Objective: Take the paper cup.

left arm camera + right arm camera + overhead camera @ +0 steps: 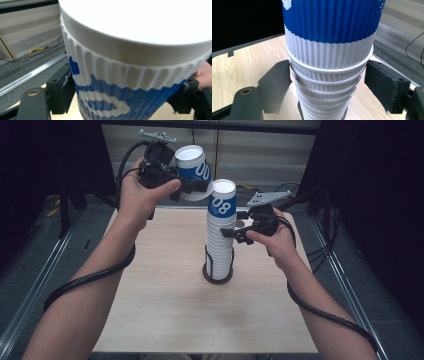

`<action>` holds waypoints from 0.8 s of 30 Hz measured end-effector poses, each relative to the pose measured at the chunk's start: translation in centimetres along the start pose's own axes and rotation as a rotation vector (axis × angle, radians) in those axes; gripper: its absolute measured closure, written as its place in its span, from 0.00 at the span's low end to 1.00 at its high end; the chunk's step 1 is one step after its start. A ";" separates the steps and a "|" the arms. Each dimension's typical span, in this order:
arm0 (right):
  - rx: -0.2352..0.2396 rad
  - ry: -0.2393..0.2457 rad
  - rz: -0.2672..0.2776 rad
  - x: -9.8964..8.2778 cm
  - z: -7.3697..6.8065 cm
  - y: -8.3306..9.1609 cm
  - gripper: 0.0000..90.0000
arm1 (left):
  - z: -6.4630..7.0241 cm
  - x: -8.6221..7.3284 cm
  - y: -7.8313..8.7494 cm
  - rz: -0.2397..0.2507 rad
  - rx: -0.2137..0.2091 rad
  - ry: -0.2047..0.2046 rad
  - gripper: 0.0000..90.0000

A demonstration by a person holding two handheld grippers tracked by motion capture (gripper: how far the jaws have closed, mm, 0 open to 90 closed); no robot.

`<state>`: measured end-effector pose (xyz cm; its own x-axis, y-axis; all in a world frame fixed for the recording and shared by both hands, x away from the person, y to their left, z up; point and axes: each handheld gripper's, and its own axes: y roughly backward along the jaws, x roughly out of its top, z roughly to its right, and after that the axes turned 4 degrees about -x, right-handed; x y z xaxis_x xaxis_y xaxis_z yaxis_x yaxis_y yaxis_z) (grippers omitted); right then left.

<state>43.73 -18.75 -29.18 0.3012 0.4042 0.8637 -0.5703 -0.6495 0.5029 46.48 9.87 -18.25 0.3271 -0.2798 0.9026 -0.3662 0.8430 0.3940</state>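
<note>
1. A single ribbed paper cup (192,166) is clenched in the left gripper (192,187), jaws pressed on its blue-and-white wall; in the left gripper view the cup (130,75) sits right between the jaws, its white base turned toward the camera.
2. The cup is held inverted and tilted, up and off to the left of the stack of cups (220,232); its long axis leans away from the stack's upright axis.
3. The right gripper (235,231) is set level against the stack, about midway up; in the right gripper view the left jaw touches the nested rims (327,75), while a narrow gap shows at the right jaw; a steadying hold is judged, not a firm clamp.
4. The stack stands upright in a dark wire holder (217,270) on the wooden table (165,310), directly ahead of the right gripper.
5. Writing: "08" in white on the blue band of the top stacked cup; "00" or similar is read on the held cup, partly hidden.
6. The left hand is the one carrying; the move ahead depends on the tilted cup's axis and the stack's top, still apart.
</note>
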 end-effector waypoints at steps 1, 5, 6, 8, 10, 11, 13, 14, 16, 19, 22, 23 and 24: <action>0.000 -0.001 0.000 0.0 0.0 0.0 0.23 | -0.2 -0.3 0.4 0.002 0.008 0.004 0.24; -0.001 0.001 -0.001 0.0 0.0 0.0 0.23 | -0.4 -0.8 1.0 -0.001 0.014 0.008 0.24; -0.001 0.001 -0.001 0.0 0.0 0.0 0.23 | -0.4 -0.8 1.0 -0.001 0.014 0.008 0.24; -0.002 0.001 -0.002 0.0 -0.1 0.0 0.23 | -0.6 -1.0 1.2 -0.002 0.017 0.008 0.24; -0.004 0.002 -0.003 0.0 -0.1 0.0 0.23 | -0.7 -1.4 1.4 -0.003 0.020 0.009 0.24; -0.006 0.002 -0.001 0.0 -0.1 0.0 0.23 | -0.9 -1.8 1.5 -0.008 0.023 0.011 0.24; -0.006 0.004 -0.002 0.0 -0.1 0.1 0.23 | -1.1 -2.2 1.5 -0.003 0.023 0.022 0.24; -0.006 0.004 -0.002 0.0 -0.1 0.1 0.23 | -1.2 -2.5 1.6 -0.006 0.024 0.023 0.24; -0.006 0.003 -0.001 0.0 -0.1 0.2 0.24 | -1.4 -3.1 1.6 -0.011 0.021 0.028 0.24; -0.005 -0.002 0.003 -0.1 -0.2 0.3 0.24 | -1.6 -3.9 1.6 -0.016 0.017 0.035 0.24; -0.005 0.002 0.004 -0.2 -0.2 0.3 0.24 | -1.8 -4.4 1.5 -0.018 0.016 0.041 0.24; -0.004 -0.004 0.006 -0.3 -0.2 0.4 0.24 | -1.8 -4.7 1.5 -0.024 0.017 0.040 0.24; -0.004 -0.004 0.006 -0.3 -0.2 0.4 0.24 | -1.9 -4.9 1.5 -0.027 0.017 0.038 0.24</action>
<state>43.23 -18.97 -29.21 0.3010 0.3971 0.8670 -0.5753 -0.6494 0.4972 45.98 13.32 -22.38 0.3701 -0.2846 0.8843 -0.3713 0.8273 0.4216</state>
